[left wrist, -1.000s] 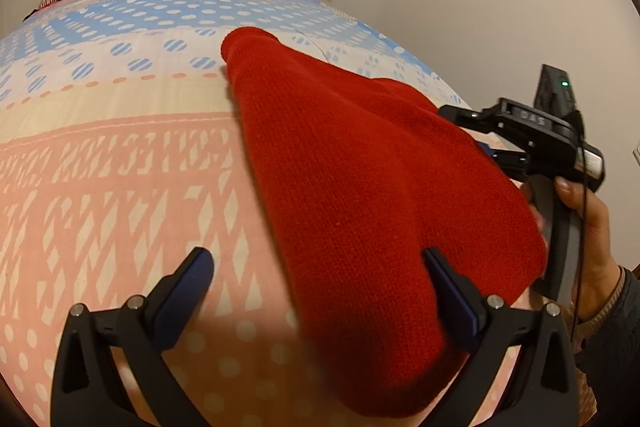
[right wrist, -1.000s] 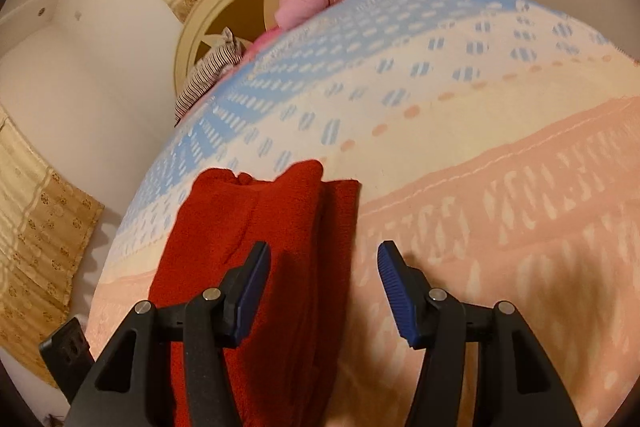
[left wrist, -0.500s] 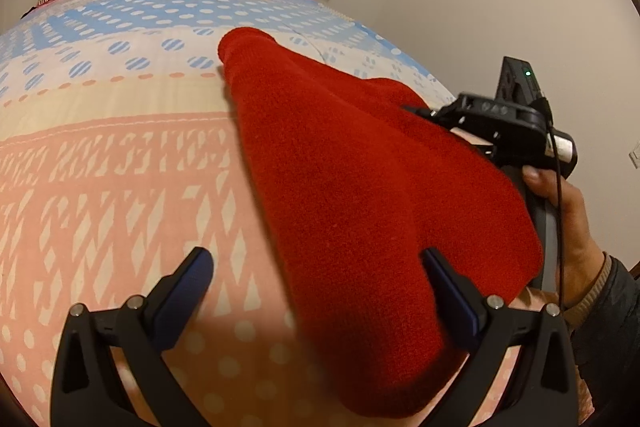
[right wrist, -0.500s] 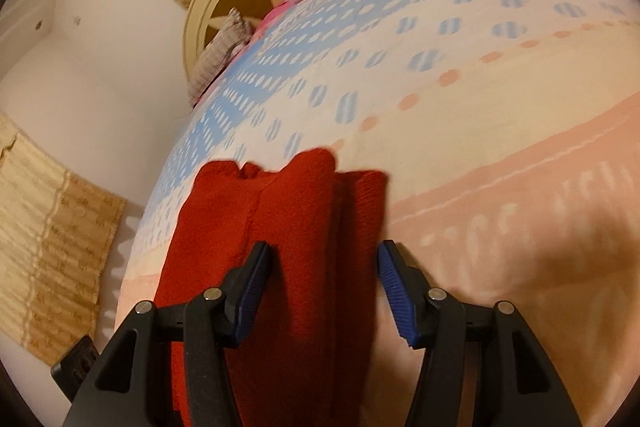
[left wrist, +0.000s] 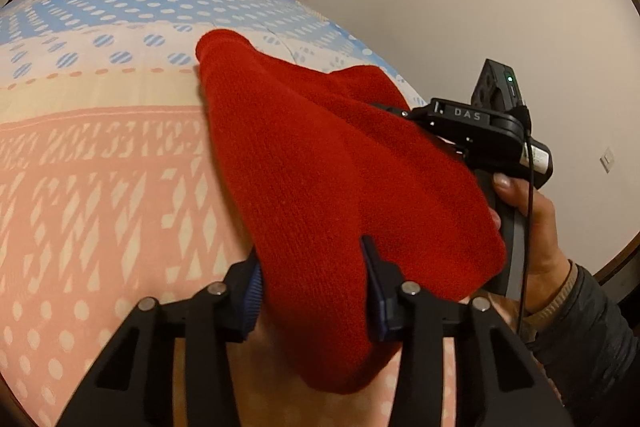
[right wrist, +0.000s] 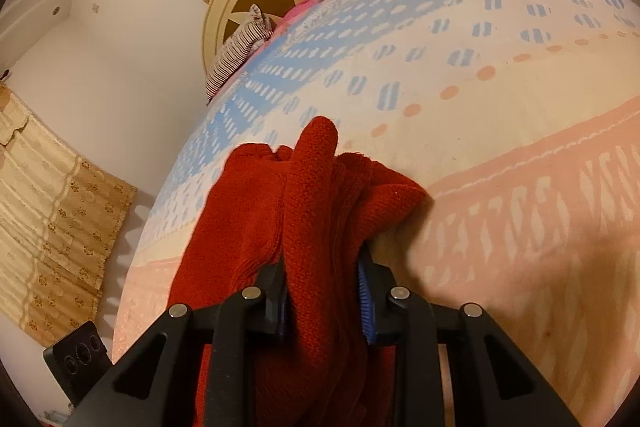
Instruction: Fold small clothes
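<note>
Left wrist view: The red knit garment [left wrist: 340, 195] lies on the patterned bedspread [left wrist: 100, 167], running from the upper centre of the frame down to the lower centre. The left gripper [left wrist: 310, 287] straddles its near end. Its jaws have just been closing, and both blue pads now press the knit from either side, so the near end is grasped. At the right of the frame, a hand [left wrist: 528, 227] holds the right gripper [left wrist: 384, 105] against the garment's right edge; its tips are hidden by the fabric here.

Right wrist view: The right gripper [right wrist: 324, 287] has also just been closing. Its jaws are clenched on a bunched ridge of the garment [right wrist: 312, 195], which rises between the pads at lower centre. The rest of the knit falls away to the lower left, and the bedspread [right wrist: 500, 147] fills the right half of the frame.

Handling, as a judgement: The knit appears soft, limp and light, with no stiffness. It should sag between the 2 grip points and stretch under tension. The coarse surface should resist slipping from the ribbed pads. Take hold at edges or corners, through all layers, so that no lower layer is left behind. Breakage is not a concern; snagging a loop is.
</note>
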A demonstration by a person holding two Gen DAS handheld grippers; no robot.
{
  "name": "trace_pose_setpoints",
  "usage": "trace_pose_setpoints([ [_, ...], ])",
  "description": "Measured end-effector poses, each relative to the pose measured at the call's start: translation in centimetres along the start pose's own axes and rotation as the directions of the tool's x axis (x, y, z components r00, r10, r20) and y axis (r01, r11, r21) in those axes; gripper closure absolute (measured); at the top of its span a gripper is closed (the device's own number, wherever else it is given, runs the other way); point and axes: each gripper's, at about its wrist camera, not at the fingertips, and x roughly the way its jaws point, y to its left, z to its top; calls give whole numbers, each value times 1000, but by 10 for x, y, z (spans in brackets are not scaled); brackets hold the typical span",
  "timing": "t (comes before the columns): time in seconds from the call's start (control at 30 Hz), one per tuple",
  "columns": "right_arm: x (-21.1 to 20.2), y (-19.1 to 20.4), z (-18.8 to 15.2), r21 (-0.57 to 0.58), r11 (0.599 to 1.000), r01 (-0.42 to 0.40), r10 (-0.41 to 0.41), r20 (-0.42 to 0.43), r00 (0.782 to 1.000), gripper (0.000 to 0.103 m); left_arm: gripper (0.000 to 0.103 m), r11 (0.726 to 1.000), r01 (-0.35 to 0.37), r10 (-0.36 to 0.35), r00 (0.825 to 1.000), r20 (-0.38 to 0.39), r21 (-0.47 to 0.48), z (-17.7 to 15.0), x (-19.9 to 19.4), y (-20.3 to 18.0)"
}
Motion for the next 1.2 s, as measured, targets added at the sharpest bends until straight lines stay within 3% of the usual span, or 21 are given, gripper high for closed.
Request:
trace_pose_setpoints([
  [0.27, -16, 25, -16, -27, 998, -52, 53, 23, 998, 76, 60, 999, -40, 40, 999, -10, 11, -17, -34, -2],
  [0.5, -21, 72, -33, -98, 988, -121, 122, 4, 992, 76, 61, 996, -92, 92, 996, 7, 18, -35, -67, 2],
  [0.93, 9, 140, -71, -148, 965, -216, 206, -81, 975, 76, 61, 979, -205, 204, 978, 47, 9, -63, -123, 17],
  [1.2, 28, 179, -91, -173, 948, -268, 248, -129, 960, 76, 61, 971, -239, 239, 968, 71, -16, -75, -150, 34],
])
